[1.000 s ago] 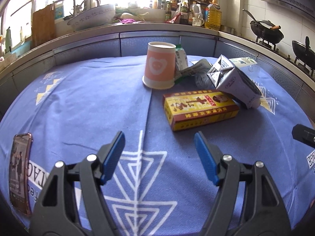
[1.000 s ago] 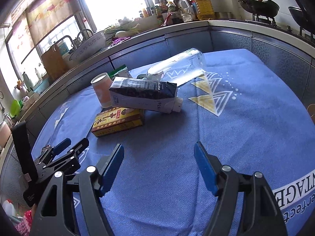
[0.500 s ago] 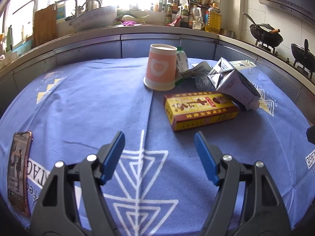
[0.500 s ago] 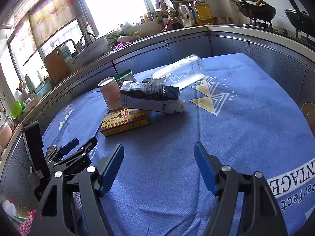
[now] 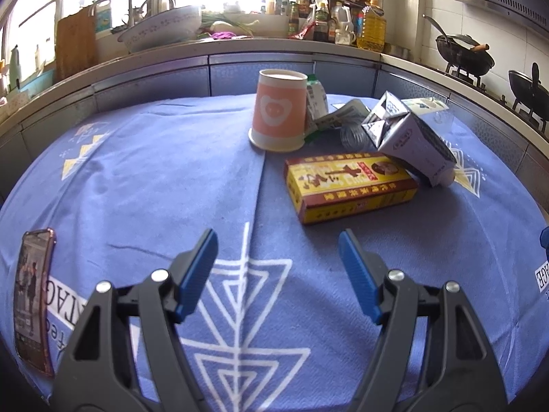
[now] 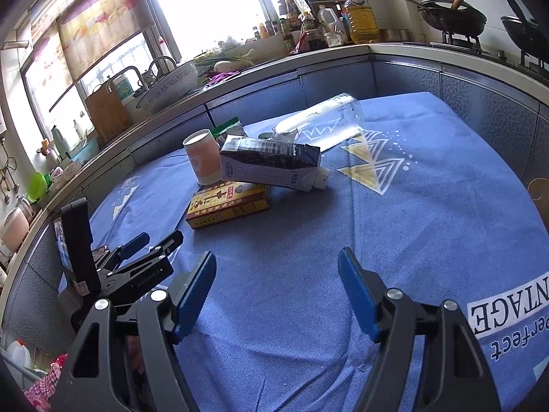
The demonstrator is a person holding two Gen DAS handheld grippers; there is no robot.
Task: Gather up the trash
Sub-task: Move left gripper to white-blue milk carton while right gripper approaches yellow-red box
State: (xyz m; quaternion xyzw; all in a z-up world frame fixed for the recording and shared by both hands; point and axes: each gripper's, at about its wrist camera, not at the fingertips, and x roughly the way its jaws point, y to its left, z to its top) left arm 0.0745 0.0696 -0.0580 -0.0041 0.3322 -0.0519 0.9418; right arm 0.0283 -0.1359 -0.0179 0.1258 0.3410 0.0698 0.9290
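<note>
Trash pile sits mid-table on the blue tablecloth (image 5: pixel 144 178). Landmark: yellow box (image 5: pixel 350 185), lying flat. Just behind it and to its left, an orange paper cup (image 5: pixel 278 111) stands upside down, rim on the cloth. A black-and-white milk carton (image 5: pixel 410 139) lies on its side with one end propped on the box's right end. A clear plastic bottle (image 6: pixel 320 122) lies on its side behind the carton. A green-and-white packet (image 5: pixel 315 92) and crumpled paper (image 5: pixel 343 113) are wedged behind the cup; can't tell exactly what touches what there.

Left gripper (image 5: pixel 278 261) hovers over bare cloth on the near side of the box, blue fingers spread wide, nothing between them. Right gripper (image 6: pixel 277 283) likewise spread wide and empty, well apart from the box on its near side. A phone (image 5: pixel 32 295) lies on the cloth far left of the box, at the table edge.
</note>
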